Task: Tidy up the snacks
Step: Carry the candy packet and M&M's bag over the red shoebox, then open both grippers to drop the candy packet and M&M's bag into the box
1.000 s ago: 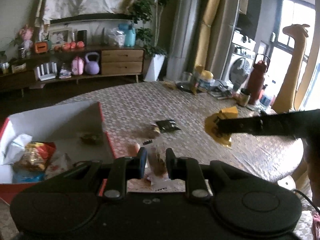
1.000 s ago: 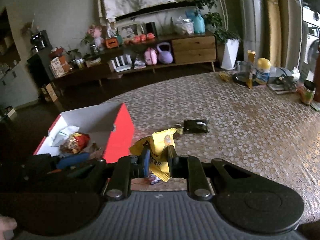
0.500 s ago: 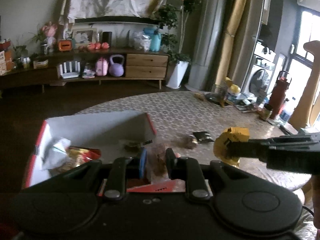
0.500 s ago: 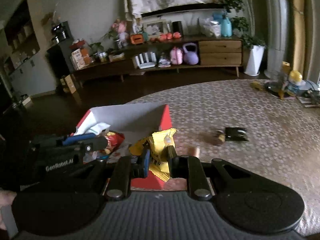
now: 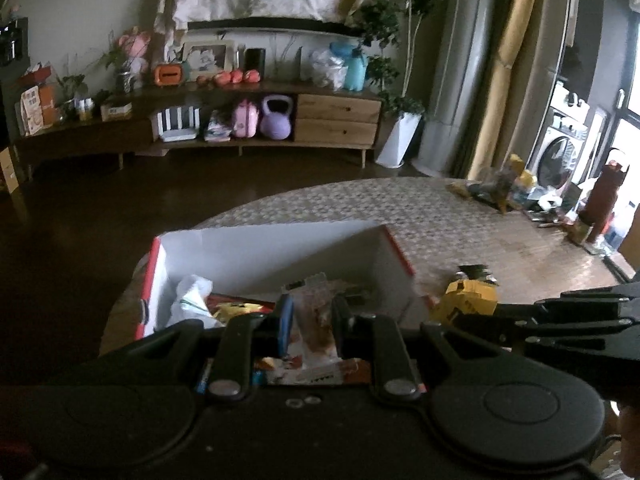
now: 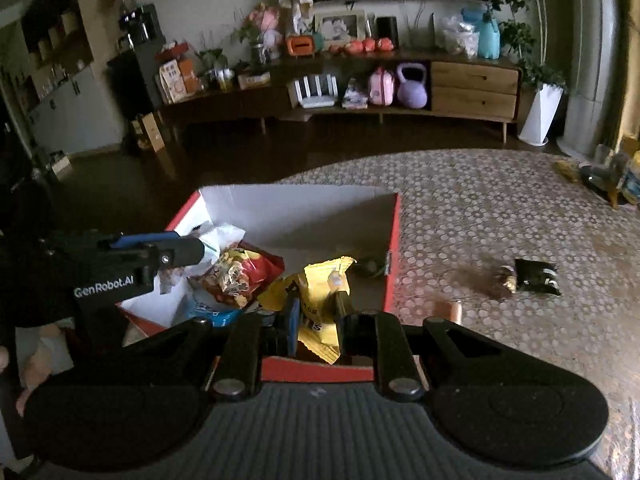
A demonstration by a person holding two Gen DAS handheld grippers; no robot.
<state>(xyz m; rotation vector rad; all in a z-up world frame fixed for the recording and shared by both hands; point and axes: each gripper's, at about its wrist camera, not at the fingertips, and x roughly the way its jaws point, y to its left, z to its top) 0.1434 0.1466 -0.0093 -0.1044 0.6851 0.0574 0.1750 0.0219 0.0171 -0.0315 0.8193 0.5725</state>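
Note:
A red box with a white inside [image 5: 280, 252] stands on the patterned table and holds several snack packs; it also shows in the right wrist view [image 6: 394, 236]. My left gripper [image 5: 310, 316] is shut on a clear pack of brown snacks [image 5: 316, 312], held over the box. My right gripper [image 6: 316, 312] is shut on a yellow snack bag [image 6: 316, 280], held over the box's near right corner. The yellow bag [image 5: 468, 300] also shows in the left wrist view, at the right arm's tip. A red chip bag [image 6: 240, 272] lies inside the box.
On the table right of the box lie a black snack pack [image 6: 536, 276], a small brown snack [image 6: 500, 280] and a small orange roll [image 6: 450, 310]. Bottles and clutter [image 5: 520, 188] stand at the table's far right. A long sideboard [image 6: 360, 92] lines the far wall.
Both grippers have moved left with their packs: from over the table beside the box to over the box. The yellow bag is now above the box's inside.

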